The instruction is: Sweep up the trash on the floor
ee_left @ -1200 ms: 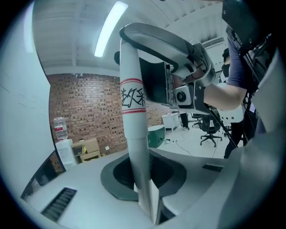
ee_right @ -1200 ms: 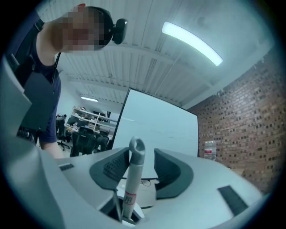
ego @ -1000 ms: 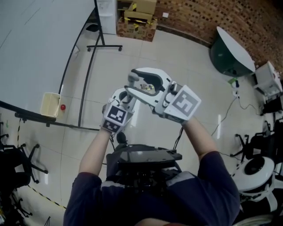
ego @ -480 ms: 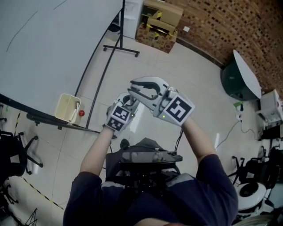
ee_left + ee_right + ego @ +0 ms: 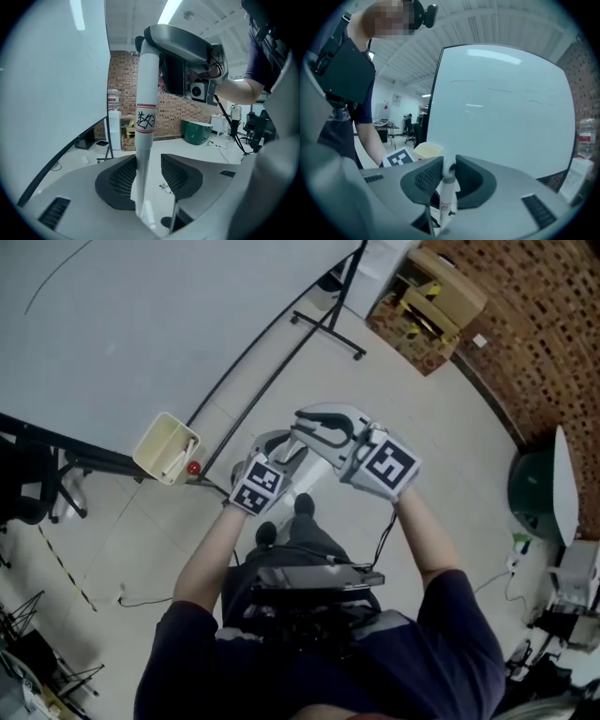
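Note:
A white broom handle (image 5: 145, 117) with a red-edged label stands upright between the pads of my left gripper (image 5: 149, 176). It leans on the left pad and a gap shows at the right pad; these jaws have just been opening. Higher up, my right gripper (image 5: 449, 176) is shut on the handle's top end (image 5: 446, 197), its jaws having just been closing. In the head view both grippers meet in front of the person, left gripper (image 5: 279, 446) below right gripper (image 5: 317, 426). A small scrap (image 5: 164, 186) lies on the floor ahead.
A large whiteboard (image 5: 141, 324) on a wheeled stand fills the left, with a yellow tray (image 5: 167, 448) and a red knob (image 5: 193, 468) on its rail. Cardboard boxes (image 5: 427, 306) stand by the brick wall. A green table (image 5: 539, 493) is at the right, an office chair (image 5: 37, 484) at the left.
The right gripper's jaws went from wide apart to shut on the handle's top. The left jaws spread away from the handle. Both hands sank, and the view swung toward the whiteboard.

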`<state>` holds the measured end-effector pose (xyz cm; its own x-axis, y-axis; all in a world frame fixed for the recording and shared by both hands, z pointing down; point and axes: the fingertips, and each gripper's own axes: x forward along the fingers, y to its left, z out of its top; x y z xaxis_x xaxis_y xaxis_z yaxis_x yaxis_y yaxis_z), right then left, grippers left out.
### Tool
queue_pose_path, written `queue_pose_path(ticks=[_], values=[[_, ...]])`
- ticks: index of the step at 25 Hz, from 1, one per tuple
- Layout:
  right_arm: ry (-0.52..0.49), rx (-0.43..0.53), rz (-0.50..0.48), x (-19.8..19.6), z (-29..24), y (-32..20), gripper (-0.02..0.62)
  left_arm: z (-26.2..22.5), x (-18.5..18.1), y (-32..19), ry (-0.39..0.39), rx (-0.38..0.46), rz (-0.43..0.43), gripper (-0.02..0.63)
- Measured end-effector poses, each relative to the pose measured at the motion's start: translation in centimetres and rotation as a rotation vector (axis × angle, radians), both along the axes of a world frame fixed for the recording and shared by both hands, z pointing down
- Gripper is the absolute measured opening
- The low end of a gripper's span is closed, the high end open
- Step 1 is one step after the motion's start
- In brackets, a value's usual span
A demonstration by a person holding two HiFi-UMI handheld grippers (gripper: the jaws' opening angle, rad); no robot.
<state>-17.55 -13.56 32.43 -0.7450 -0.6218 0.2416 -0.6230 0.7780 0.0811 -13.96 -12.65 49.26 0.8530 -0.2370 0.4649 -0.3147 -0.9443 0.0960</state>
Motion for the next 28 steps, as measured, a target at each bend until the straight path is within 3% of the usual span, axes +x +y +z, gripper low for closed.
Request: queue_pose_path(ticks=[3,5,9,14,17,21,28], values=[[-0.002,-0.028,-0.085,-0.6,2.4,-2.6,0.094,1.7,-0.7,-3.2,-0.021,0.013,-0.086,0.158],[-0.013,-0.055,-0.141,-1.2,4.4,-4.0,0.094,3.1,-1.4,-5.1,-0.039,0.014,-0.151,0.104],[0.006,-0.098,-0.235,-2.5,8.4,-6.8,0.094,6.3,-2.5,-8.0,-0.104,0.003,-0.245,0.101],[0.036,-0.135,-0.323,-4.7,13.0,-9.8,0.094,10.5,-4.2,-11.4,-0.122,-0.037,-0.323,0.096],[0.016,-0.142,-0.337,-6.1,14.9,-11.3,0.094,12.5,-5.5,-12.9,-0.110,-0.038,-0.370,0.083],[-0.050,-0.130,-0.289,-7.2,15.1,-14.1,0.094,12.7,-7.0,-15.6,-0.038,-0.017,-0.472,0.084],[-0.034,-0.083,-0.328,-10.3,15.6,-15.6,0.094,13.2,-10.3,-16.8,-0.046,-0.047,-0.594,0.091]])
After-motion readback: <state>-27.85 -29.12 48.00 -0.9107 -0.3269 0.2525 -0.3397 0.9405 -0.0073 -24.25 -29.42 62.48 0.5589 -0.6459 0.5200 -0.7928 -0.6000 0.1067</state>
